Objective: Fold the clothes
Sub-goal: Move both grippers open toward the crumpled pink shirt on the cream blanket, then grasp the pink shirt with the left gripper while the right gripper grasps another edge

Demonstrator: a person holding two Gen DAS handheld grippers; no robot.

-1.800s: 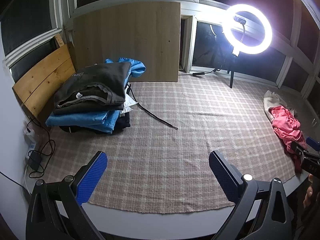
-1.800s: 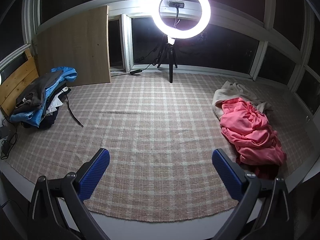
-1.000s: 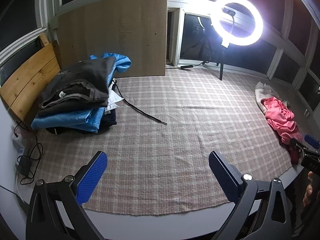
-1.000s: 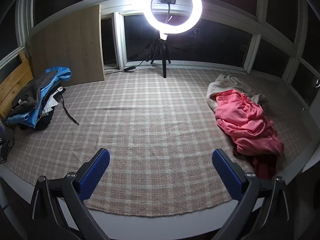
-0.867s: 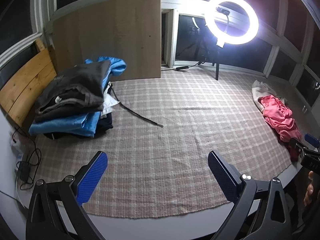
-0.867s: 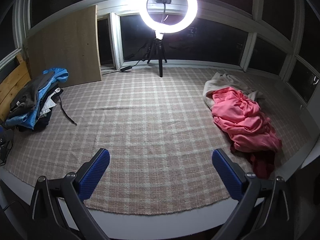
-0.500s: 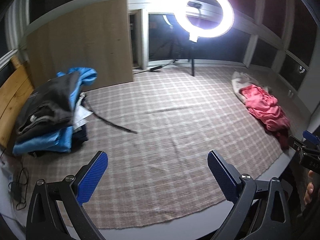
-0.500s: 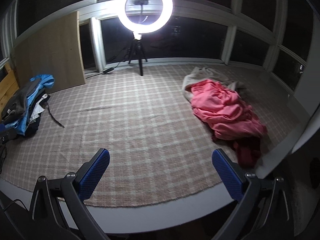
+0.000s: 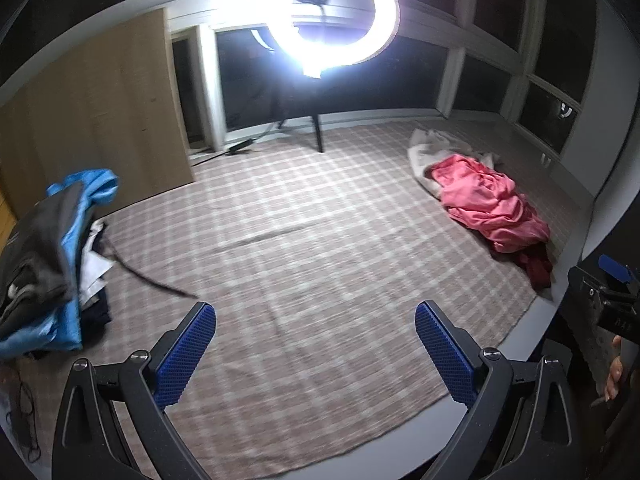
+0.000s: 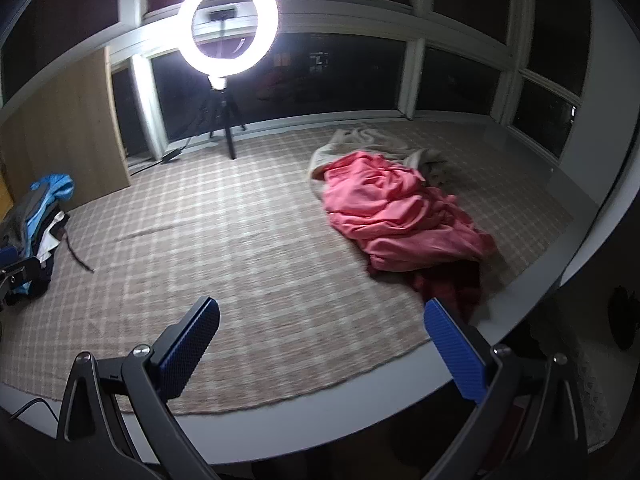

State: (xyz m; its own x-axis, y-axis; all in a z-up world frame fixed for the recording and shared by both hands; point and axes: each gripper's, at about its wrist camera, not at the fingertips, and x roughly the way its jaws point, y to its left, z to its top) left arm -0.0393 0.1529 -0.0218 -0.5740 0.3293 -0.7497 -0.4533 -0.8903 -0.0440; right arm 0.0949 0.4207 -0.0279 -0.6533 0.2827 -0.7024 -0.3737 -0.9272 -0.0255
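A crumpled pink garment (image 10: 396,220) lies on the checked cloth (image 10: 240,248) at the right, over a beige garment (image 10: 360,142) and a dark red one (image 10: 448,284). The pink garment also shows in the left wrist view (image 9: 488,204). A stack of folded clothes (image 9: 44,256), grey on blue, sits at the far left; it also shows in the right wrist view (image 10: 36,216). My left gripper (image 9: 314,340) is open and empty above the cloth's near edge. My right gripper (image 10: 320,332) is open and empty, short of the pink garment.
A lit ring light on a tripod (image 10: 227,24) stands at the back by dark windows. A wooden board (image 9: 92,120) leans at the back left. A dark strap (image 9: 148,276) trails from the stack. The cloth's near edge meets a grey table rim (image 10: 320,412).
Both grippers have swung to the right, so the folded stack has slid to the left edge and the pink garment nearer the middle. Both stay open.
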